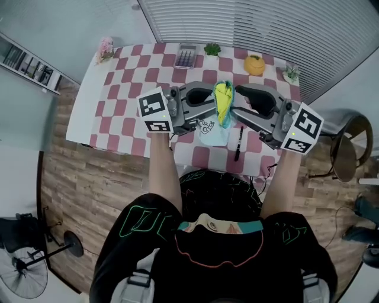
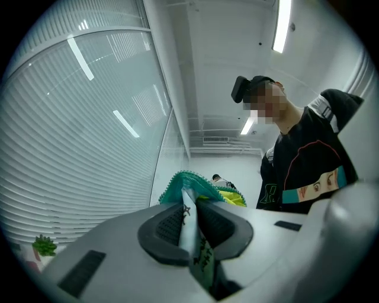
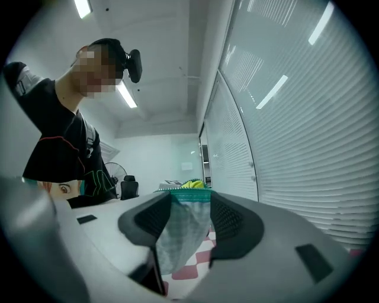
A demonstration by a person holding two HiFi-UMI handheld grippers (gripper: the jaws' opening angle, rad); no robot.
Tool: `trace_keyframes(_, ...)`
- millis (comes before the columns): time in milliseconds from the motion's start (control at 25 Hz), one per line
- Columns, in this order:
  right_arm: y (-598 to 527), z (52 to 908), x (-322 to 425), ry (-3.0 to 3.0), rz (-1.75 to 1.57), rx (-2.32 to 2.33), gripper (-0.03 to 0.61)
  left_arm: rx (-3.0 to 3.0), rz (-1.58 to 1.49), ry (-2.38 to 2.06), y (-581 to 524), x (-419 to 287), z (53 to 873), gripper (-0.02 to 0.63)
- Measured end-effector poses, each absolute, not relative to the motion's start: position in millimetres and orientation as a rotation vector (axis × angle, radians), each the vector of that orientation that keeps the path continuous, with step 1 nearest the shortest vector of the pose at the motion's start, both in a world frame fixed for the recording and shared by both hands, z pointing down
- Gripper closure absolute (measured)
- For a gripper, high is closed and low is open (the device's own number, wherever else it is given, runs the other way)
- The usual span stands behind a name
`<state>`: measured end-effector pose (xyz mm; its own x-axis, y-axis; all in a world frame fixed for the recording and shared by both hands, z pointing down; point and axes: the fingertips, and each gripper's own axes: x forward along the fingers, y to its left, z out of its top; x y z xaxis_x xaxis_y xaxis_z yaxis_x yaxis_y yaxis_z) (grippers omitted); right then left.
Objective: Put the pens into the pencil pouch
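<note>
Left gripper view: left tool [image 2: 193, 223] clamps the pencil pouch [image 2: 190, 183]

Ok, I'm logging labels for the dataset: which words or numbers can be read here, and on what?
Nothing reads clearly.
pencil pouch: black doodle-like print, too blurred to read in any view.
calculator: key markings too small to read.
clothing: green outlined shapes, perhaps letters, not legible.

Red-and-white checkered table [image 1: 118, 100] on a wood-plank floor [image 1: 77, 189], set against a window wall covered by white slatted blinds [image 1: 249, 18]. Wall shelf [image 1: 26, 65] at upper left; pedestal fan [image 1: 23, 269] at lower left; round-seated chair [image 1: 344, 155] at right. Strip lights [image 2: 283, 23] run along the white ceiling.
</note>
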<state>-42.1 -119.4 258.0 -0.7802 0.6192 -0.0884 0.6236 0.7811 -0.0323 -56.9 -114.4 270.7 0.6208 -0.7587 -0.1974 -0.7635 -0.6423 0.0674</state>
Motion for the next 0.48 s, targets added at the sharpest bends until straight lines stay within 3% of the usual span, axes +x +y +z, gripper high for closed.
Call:
trace_keyframes(280, -113, 268, -45, 2.924, -0.024, 1.029, 0.387, -2.841, 0.257, 1.330, -115, -54, 279, 0.574)
trace_keyframes(480, -116, 279, -52, 2.991, 0.012, 0.975, 0.430, -2.805, 0.165, 1.439, -119, -61, 289, 0.580)
